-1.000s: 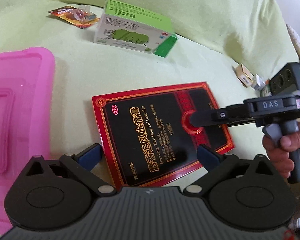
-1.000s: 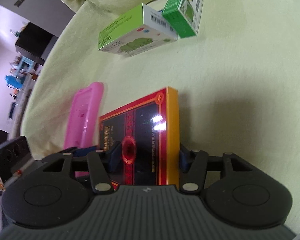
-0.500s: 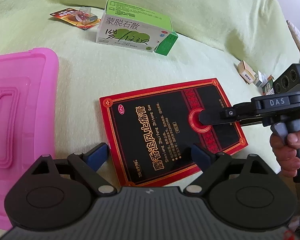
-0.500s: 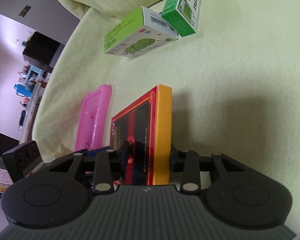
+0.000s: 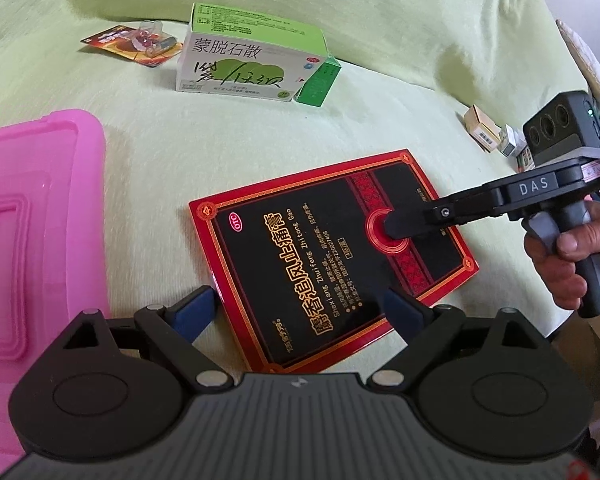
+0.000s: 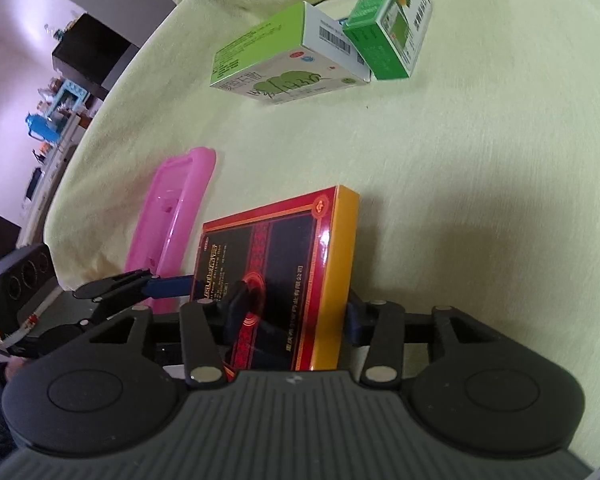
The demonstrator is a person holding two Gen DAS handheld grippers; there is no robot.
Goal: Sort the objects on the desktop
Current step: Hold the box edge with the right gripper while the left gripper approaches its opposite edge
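A flat red-and-black medicine box with an orange side edge lies low over the pale green cloth. My right gripper is shut on it, one finger on the printed face and one beneath. In the left wrist view the right gripper reaches in from the right, held by a hand. My left gripper is open, its blue pads either side of the box's near corner, not touching it. The left gripper also shows beside the box in the right wrist view.
A pink plastic tray sits to the left of the box. Farther back stand a green-and-white carton, a small green box and a red blister pack. Small cartons lie at the right edge.
The flat box has shifted right in the left wrist view with the right gripper still clamped on it. More of the pink tray shows at the left. The left gripper stays open.
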